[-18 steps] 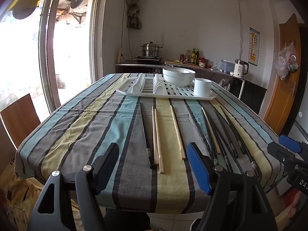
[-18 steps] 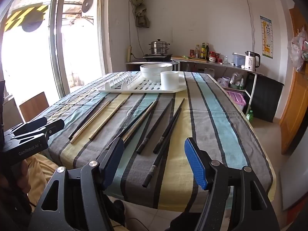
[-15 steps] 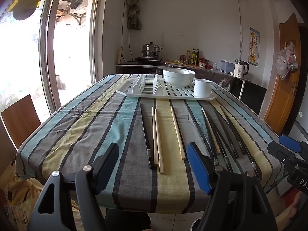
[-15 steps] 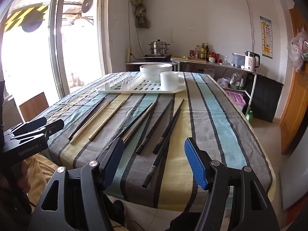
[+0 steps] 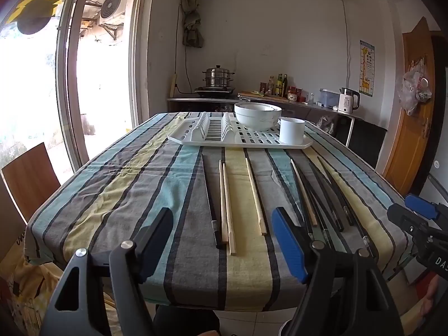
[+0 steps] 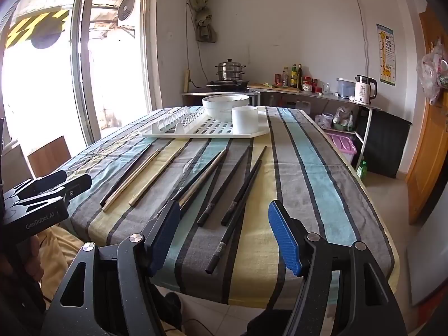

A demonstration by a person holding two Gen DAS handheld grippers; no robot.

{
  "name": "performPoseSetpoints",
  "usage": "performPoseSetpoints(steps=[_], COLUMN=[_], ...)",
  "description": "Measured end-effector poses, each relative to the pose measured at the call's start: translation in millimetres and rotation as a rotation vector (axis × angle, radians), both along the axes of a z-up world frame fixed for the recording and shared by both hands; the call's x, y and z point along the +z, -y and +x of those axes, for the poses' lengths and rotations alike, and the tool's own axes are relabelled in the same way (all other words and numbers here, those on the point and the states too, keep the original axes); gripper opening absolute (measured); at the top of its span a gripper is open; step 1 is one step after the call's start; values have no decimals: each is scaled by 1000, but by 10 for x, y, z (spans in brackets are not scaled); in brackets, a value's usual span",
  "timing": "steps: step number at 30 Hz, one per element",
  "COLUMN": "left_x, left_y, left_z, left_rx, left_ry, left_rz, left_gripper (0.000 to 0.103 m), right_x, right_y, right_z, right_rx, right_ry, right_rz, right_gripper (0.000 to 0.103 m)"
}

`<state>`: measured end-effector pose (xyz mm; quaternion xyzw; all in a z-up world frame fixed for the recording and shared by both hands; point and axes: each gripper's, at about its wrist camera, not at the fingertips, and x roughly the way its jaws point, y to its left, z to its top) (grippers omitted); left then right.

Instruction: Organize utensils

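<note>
Several chopsticks lie lengthwise on the striped tablecloth. Wooden chopsticks and one black chopstick lie left of centre; a bunch of black chopsticks with one wooden one lies to the right. In the right wrist view the black chopsticks lie ahead and the wooden ones to the left. A white drying rack holds a white bowl and a white cup. My left gripper is open and empty at the table's near edge. My right gripper is open and empty too.
A wooden chair stands left of the table by the glass door. A counter with a steel pot, bottles and a kettle is behind the table. An orange door is at the right. The table edge lies under both grippers.
</note>
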<state>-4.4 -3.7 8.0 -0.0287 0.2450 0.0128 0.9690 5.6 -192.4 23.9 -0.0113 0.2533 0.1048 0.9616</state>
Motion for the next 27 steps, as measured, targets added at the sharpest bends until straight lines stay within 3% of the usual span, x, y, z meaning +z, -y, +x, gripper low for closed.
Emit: performPoseSetpoints(steps=[27], left_x=[16], left_y=[29], left_z=[-9], left_rx=[-12], left_ry=[5], left_rz=[3], left_gripper=[75], right_x=[53], right_y=[23], right_z=[-33], right_rx=[-1], right_ry=[10], right_rz=[5], right_gripper=[66])
